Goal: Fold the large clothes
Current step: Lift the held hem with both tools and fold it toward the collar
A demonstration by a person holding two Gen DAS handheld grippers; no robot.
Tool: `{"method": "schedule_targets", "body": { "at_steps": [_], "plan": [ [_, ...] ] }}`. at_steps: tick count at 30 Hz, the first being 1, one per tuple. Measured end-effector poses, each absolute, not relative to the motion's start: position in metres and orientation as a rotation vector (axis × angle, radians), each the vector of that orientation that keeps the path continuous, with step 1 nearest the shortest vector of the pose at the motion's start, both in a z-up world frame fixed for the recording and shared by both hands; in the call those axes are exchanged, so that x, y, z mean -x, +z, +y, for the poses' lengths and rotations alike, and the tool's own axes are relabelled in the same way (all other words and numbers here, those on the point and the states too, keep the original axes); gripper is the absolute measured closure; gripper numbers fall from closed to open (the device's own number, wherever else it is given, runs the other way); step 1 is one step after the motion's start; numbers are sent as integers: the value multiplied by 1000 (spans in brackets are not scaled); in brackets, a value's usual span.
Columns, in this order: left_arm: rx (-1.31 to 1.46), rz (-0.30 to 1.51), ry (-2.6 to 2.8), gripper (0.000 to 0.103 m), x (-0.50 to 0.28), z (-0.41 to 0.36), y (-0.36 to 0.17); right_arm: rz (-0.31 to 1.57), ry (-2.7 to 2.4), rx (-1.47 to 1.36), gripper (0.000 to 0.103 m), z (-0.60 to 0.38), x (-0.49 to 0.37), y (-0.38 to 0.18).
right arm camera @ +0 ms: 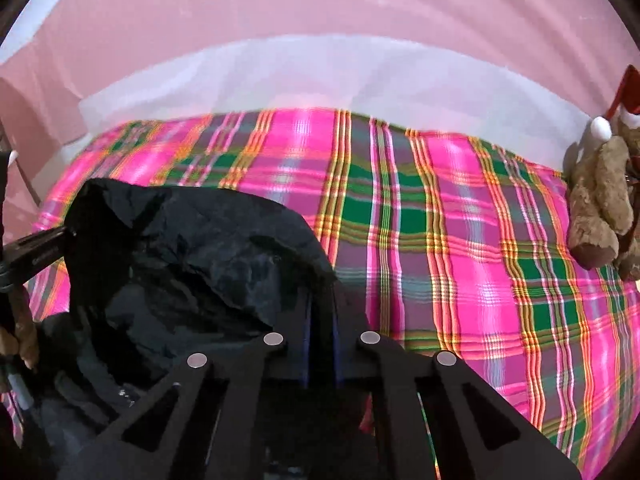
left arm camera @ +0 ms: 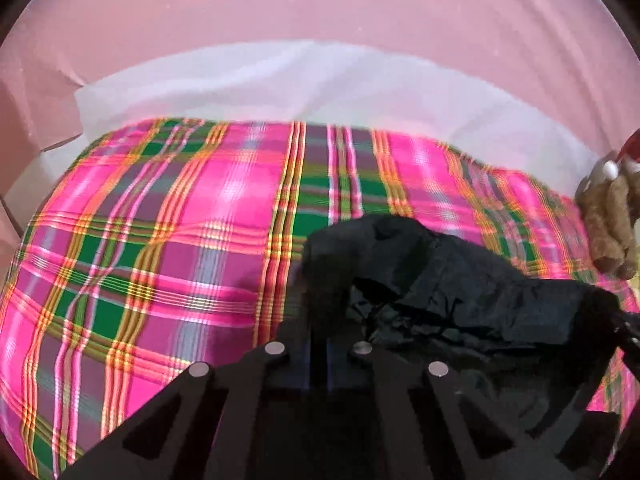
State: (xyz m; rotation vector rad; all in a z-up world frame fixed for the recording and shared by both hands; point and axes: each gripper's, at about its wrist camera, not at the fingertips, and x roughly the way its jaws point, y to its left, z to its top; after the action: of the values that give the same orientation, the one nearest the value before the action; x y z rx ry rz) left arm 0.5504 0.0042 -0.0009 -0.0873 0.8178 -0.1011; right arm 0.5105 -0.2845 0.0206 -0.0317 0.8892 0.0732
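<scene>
Black garment (left arm camera: pixel 440 280) clamped in both claws, left claw (right arm camera: pixel 60 236) visible only from right wrist.

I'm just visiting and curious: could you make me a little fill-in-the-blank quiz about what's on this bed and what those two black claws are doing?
1. Both grippers are shut on a crumpled garment whose colour is ____.
2. The bed cover has a ____ pattern of pink and green.
3. The soft toy at the bed's right edge is ____ in colour.
4. The pillow at the head of the bed is ____.

Missing words: black; plaid; brown; white
</scene>
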Motion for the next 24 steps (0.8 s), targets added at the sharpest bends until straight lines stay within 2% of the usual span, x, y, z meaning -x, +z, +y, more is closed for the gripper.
{"method": "schedule_targets", "body": {
  "at_steps": [14, 24],
  "plan": [
    [209, 716, -186, 98, -450, 46, 41, 734, 94, -98, 96, -289, -417, 70],
    [214, 707, -234, 98, -367, 70, 23, 730, 127, -163, 96, -297, -343, 52]
  ]
}}
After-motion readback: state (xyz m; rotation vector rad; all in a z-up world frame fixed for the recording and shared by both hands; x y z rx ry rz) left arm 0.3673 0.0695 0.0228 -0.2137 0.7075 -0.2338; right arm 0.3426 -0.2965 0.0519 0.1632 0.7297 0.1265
